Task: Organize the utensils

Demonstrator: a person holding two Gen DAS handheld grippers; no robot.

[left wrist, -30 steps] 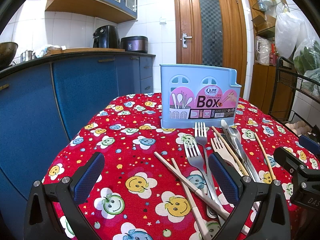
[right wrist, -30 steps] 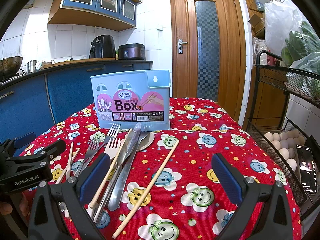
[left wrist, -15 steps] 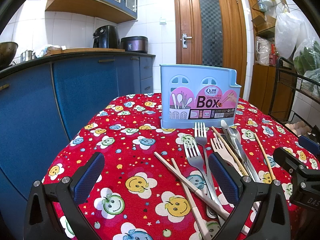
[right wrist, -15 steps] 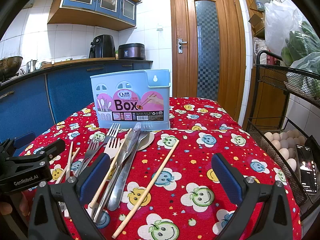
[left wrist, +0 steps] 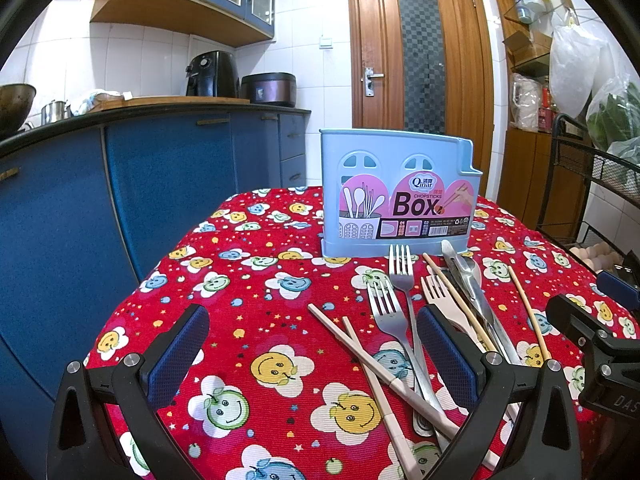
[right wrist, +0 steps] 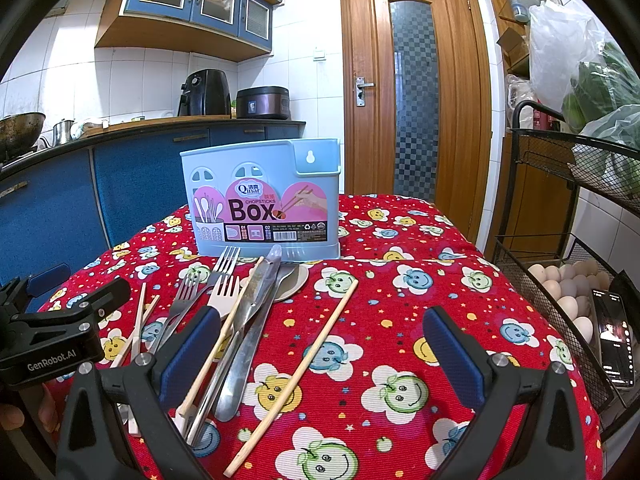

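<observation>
While both grippers (left wrist: 312,348) (right wrist: 320,344) gape empty, forks (left wrist: 386,308) and chopsticks (right wrist: 296,372) front the box (right wrist: 262,200).

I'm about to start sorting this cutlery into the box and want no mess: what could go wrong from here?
1. The forks, knife and chopsticks overlap in one pile, so closing on one piece may drag or flip its neighbours.
2. The lone chopstick lies flat on the tablecloth; it may roll away from the right gripper.
3. The utensil box is tall and narrow, so a nudge while inserting could tip it.
</observation>
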